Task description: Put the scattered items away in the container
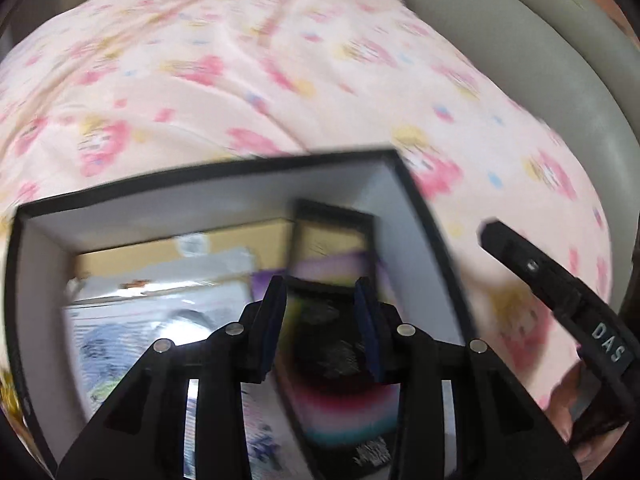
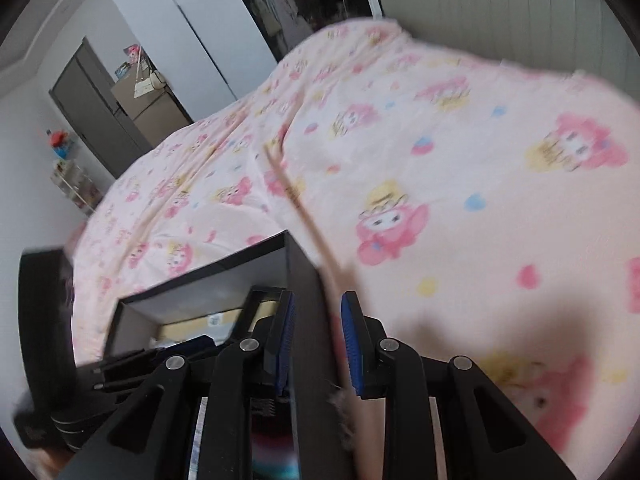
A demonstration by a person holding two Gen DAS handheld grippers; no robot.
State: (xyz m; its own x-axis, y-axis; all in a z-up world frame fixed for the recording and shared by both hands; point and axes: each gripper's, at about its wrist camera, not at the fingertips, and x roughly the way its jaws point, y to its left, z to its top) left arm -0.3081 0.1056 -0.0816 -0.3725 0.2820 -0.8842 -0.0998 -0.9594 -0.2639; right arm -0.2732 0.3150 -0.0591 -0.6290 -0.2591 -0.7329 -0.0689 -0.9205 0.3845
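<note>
Box, perhaps four items, two tongs

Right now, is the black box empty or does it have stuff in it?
It has stuff in it. The open black box has no lid on, and a brown package and a colourful flat item lie inside.

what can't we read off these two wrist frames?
- Left wrist: contents of the box are motion-blurred; print unreadable, and the left gripper covers the lower part.
- Right wrist: the thin stick runs down between the right gripper pads; its lower end is blurred.
- Right wrist: the box's near wall hides its inside.
</note>
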